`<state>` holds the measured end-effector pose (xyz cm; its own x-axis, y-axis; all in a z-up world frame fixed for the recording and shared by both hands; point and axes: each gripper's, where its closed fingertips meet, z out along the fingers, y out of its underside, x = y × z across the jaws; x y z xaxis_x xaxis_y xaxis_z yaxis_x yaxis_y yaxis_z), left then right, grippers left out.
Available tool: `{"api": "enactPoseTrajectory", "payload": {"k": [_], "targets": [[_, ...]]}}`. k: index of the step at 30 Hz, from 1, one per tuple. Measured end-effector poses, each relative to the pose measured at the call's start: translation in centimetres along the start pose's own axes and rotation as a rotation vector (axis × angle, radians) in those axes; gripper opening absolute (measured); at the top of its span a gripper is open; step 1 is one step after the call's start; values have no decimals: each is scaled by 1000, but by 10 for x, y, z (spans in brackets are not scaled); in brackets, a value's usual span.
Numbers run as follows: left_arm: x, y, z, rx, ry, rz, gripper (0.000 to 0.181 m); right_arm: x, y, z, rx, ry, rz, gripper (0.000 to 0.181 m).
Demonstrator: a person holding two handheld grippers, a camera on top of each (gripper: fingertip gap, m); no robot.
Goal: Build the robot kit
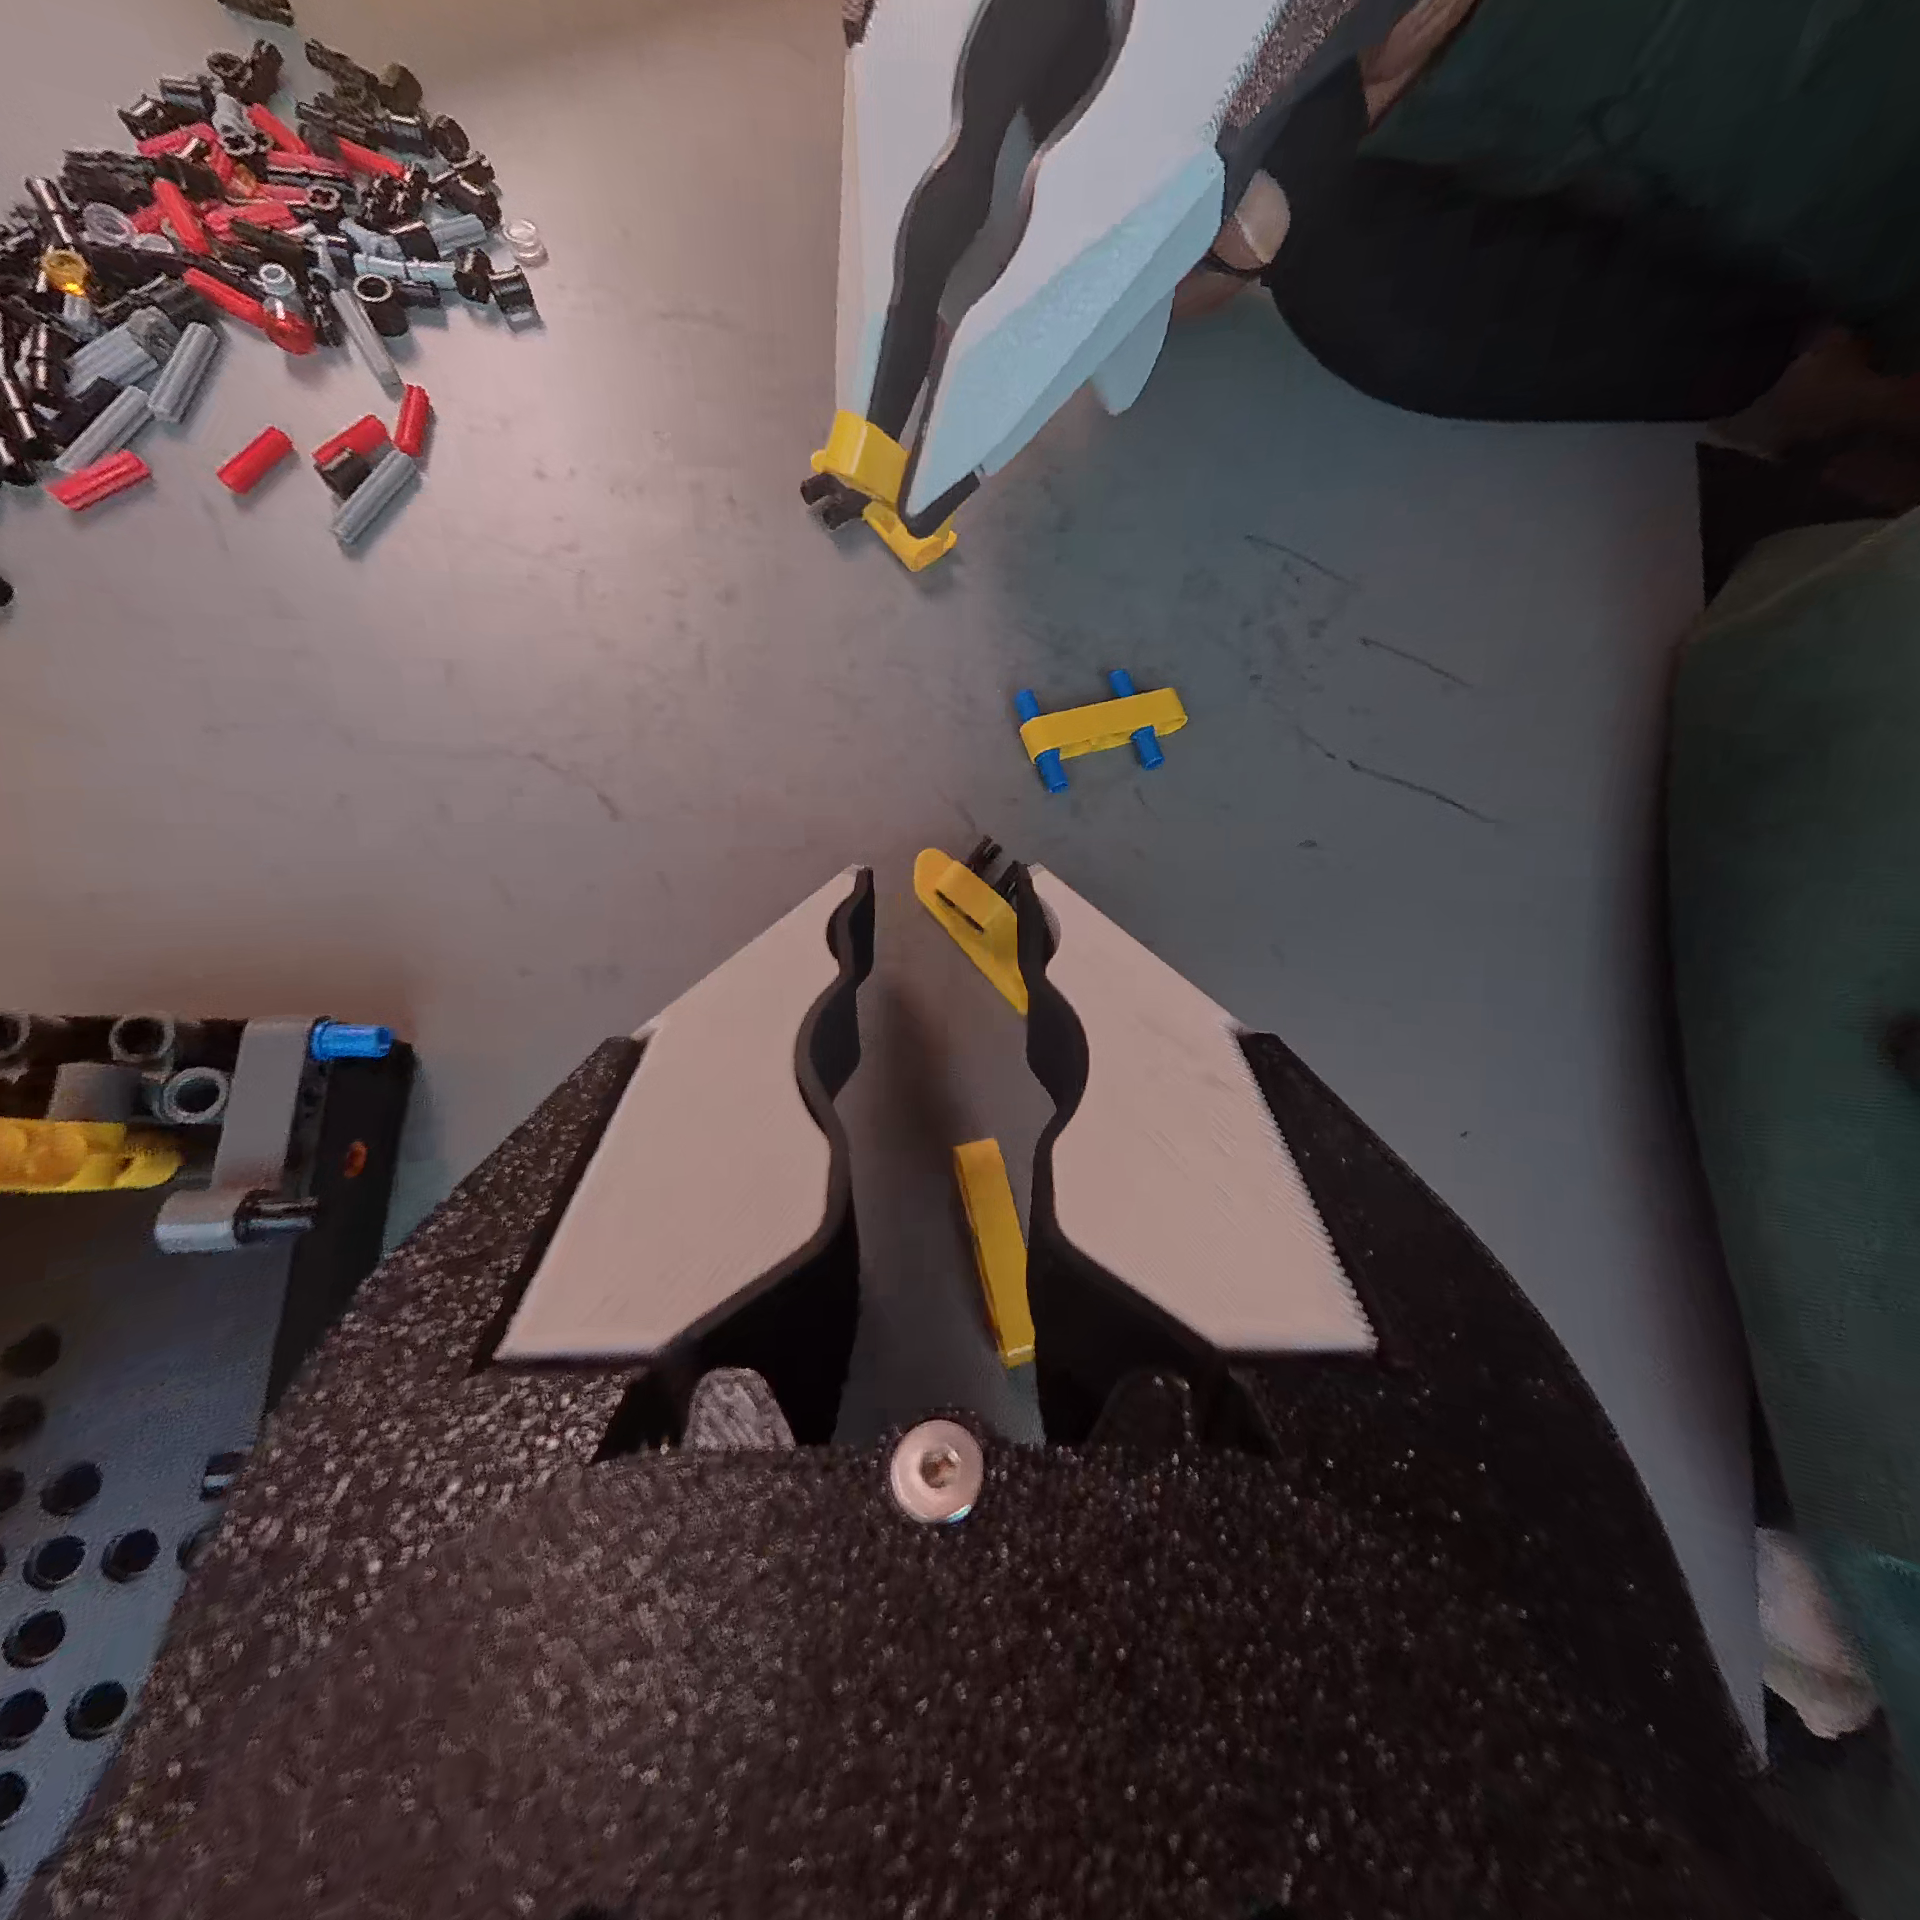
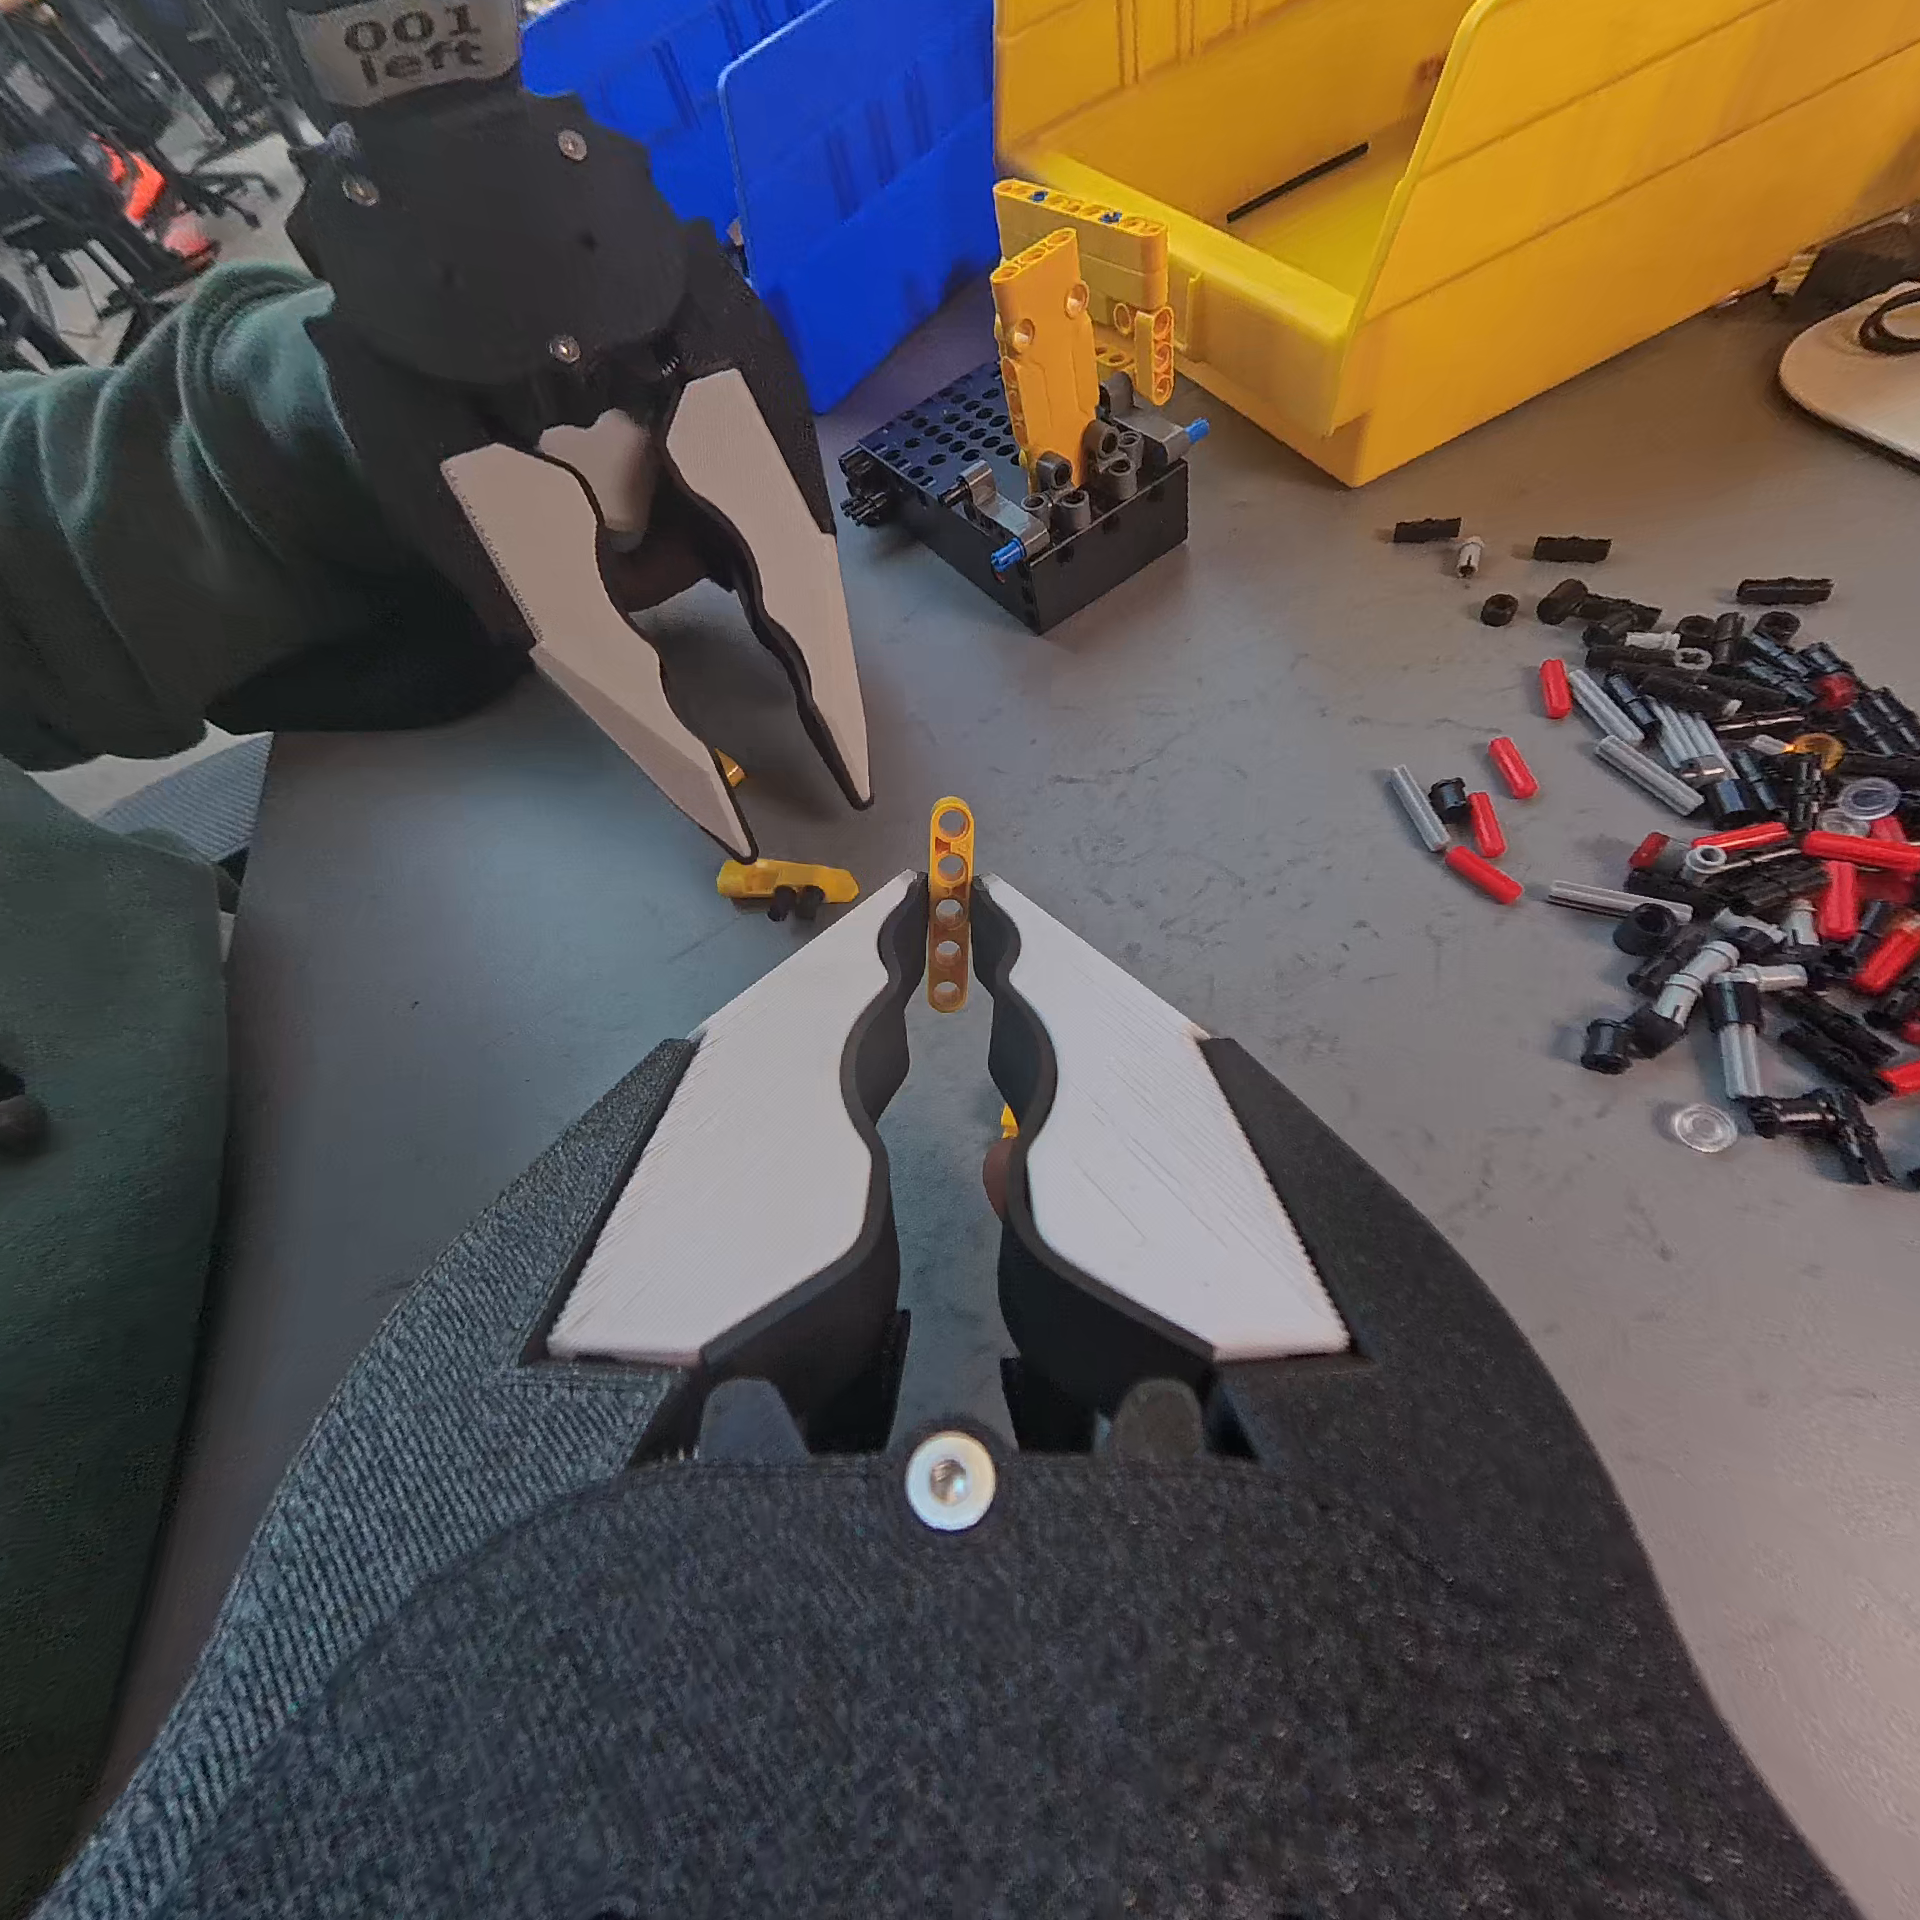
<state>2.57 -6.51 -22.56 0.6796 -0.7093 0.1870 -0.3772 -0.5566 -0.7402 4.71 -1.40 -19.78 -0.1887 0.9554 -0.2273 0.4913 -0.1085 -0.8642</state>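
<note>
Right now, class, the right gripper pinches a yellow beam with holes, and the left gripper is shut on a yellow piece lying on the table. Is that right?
Not quite. The right gripper does pinch the yellow beam, but the left gripper is open. Its fingers stand apart over the yellow piece on the table, and only one fingertip is at the piece. The right wrist view shows it.

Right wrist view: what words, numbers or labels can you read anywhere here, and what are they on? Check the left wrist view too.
On the grey tag atop the left gripper: one short, legible marking, which I do not repeat.
On the yellow bin, the blue bin and the yellow beam in the right gripper: no writing visible.
In the left wrist view: none.
</note>
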Motion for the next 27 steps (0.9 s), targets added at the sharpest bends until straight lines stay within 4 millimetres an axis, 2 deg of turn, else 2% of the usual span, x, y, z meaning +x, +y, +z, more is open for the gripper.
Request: {"api": "enactPoseTrajectory", "payload": {"k": [4,9,14,20,21,23,27], "targets": [[-6,7,-6,-21,12,-62,24,-1,0,0,-1,-3,0,7],[4,11,5,-74,35,-59,25,-2,0,0,-8,-3,-5,7],[2,11,9,-121,-59,3,23,-2,-1,-1,-8,-2,-7,7],[6,13,12,-195,-168,79,32,-1,2,1,-20,4,-11,7],[7,14,12,-209,-178,100,31,-1,2,1,-21,4,-10,7],[8,13,14,-213,-185,136,16,-1,2,1,-21,4,-9,7],[5,4,12,-126,-143,95,13,-2,-1,-1,-5,-3,-2,7]]}}
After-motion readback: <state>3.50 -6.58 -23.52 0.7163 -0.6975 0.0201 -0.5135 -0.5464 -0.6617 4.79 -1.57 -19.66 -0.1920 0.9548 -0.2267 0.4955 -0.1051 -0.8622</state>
